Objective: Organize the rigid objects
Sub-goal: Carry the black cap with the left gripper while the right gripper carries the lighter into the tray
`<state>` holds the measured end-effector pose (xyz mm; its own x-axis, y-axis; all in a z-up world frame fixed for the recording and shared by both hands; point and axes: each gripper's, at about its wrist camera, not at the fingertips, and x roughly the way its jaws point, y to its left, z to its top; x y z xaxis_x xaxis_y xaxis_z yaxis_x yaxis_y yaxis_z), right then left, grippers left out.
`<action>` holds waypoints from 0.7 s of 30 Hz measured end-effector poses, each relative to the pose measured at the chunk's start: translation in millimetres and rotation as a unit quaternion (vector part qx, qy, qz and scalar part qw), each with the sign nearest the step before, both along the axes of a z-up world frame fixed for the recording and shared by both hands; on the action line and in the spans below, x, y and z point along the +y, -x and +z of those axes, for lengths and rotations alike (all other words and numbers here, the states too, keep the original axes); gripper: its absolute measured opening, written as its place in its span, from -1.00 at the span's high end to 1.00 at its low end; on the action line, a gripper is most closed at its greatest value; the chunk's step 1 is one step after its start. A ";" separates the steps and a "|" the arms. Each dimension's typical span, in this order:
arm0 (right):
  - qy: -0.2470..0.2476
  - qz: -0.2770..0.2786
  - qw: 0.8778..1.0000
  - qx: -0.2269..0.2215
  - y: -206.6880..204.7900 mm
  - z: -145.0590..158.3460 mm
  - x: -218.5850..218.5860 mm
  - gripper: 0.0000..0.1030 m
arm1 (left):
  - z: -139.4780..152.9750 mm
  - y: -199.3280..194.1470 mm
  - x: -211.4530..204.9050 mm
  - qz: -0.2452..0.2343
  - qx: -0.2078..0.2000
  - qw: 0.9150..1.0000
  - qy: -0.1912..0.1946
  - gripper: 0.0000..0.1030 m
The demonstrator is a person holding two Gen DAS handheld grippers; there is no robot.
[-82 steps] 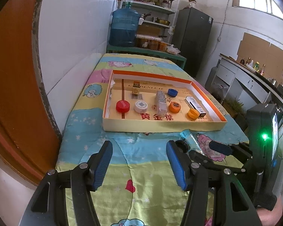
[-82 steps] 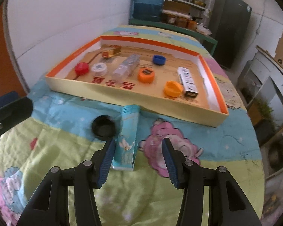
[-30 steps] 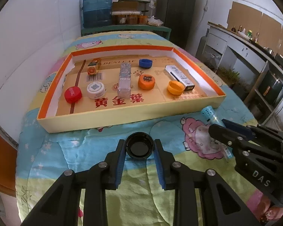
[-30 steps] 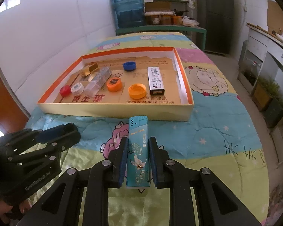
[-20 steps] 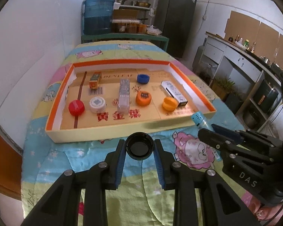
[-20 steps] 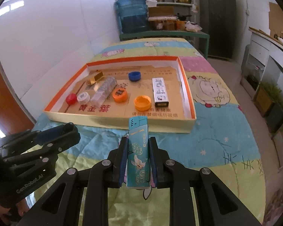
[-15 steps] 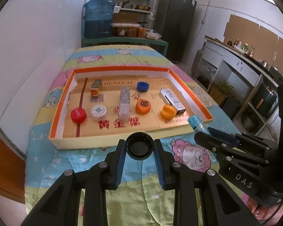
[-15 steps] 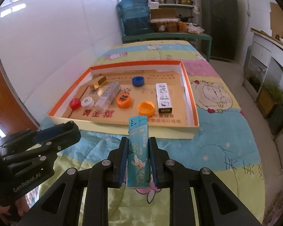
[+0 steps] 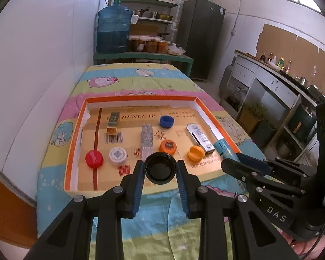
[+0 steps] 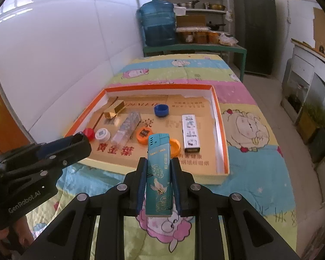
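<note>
My left gripper [image 9: 160,169] is shut on a black bottle cap [image 9: 160,169], its hollow side up, held above the near wall of the orange-rimmed shallow box [image 9: 140,98]. My right gripper [image 10: 158,169] is shut on a teal lighter [image 10: 159,173] that points toward the same box [image 10: 220,119]. Inside the box lie a red cap [image 9: 94,158], a white cap [image 9: 118,156], a clear ribbed case [image 9: 146,139], orange caps [image 9: 168,147], a blue cap [image 9: 166,121], a white lighter [image 9: 200,138] and a gold lighter [image 9: 113,124]. The right gripper [image 9: 244,166] shows at the right of the left wrist view.
The box rests on a table under a cartoon-print quilt [image 10: 249,125]. A white wall [image 9: 43,65] runs along the left side. Beyond the table's far end stand a blue water jug [image 9: 114,30] on a green bench, shelves and a dark fridge [image 9: 200,36]. A counter [image 9: 270,73] lies at the right.
Both grippers have risen and moved toward the box, carrying the black cap and the teal lighter, so the box sits lower and nearer in both views. Before that they closed on these two objects.
</note>
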<state>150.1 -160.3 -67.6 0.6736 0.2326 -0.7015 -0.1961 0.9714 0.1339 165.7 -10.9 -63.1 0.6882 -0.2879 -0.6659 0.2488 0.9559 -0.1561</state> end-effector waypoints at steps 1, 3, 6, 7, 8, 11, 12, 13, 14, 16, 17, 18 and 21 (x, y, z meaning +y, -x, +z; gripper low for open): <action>0.001 0.001 1.000 -0.001 -2.4 1.1 1.0 0.57 | 0.8 -2.2 0.1 0.000 -0.001 1.000 -0.001 0.41; 0.003 0.003 1.000 -0.002 -6.6 2.8 2.2 0.57 | 2.4 -7.2 0.5 0.001 -0.002 1.000 -0.002 0.41; 0.006 0.004 1.000 -0.004 -14.1 6.0 3.8 0.57 | 4.2 -12.6 0.7 0.001 -0.002 1.000 -0.003 0.41; 0.006 0.004 1.000 -0.004 -16.9 7.0 3.9 0.57 | 4.3 -12.6 0.6 0.000 -0.002 1.000 -0.002 0.41; 0.006 0.005 1.000 -0.005 -19.5 7.7 4.0 0.57 | 5.4 -16.0 0.5 0.000 -0.002 1.000 -0.003 0.41; 0.002 0.006 1.000 -0.004 -28.5 9.2 3.0 0.57 | 8.7 -28.4 0.3 -0.001 -0.001 1.000 -0.002 0.41; 0.002 0.007 1.000 -0.003 -32.0 9.6 2.8 0.57 | 9.3 -31.7 -0.3 -0.002 -0.002 1.000 -0.003 0.41; 0.002 0.007 1.000 -0.003 -34.9 10.0 2.9 0.57 | 9.9 -36.7 -0.8 -0.002 -0.001 1.000 -0.004 0.41; 0.004 0.007 1.000 -0.004 -38.5 10.3 3.0 0.57 | 10.2 -40.1 -1.2 -0.003 -0.001 1.000 -0.004 0.41; 0.006 0.008 1.000 -0.004 -43.8 10.1 2.9 0.57 | 10.8 -47.0 -2.8 -0.004 0.000 1.000 -0.004 0.41; 0.006 0.009 1.000 -0.004 -47.3 9.8 2.9 0.57 | 10.8 -49.9 -3.3 -0.004 0.000 1.000 -0.005 0.41; 0.006 0.009 1.000 -0.003 -50.2 9.9 2.7 0.57 | 10.7 -53.7 -3.8 -0.005 0.000 1.000 -0.005 0.41; 0.007 0.010 1.000 0.001 -59.4 8.4 2.1 0.57 | 9.5 -62.8 -5.2 -0.006 0.002 1.000 -0.008 0.41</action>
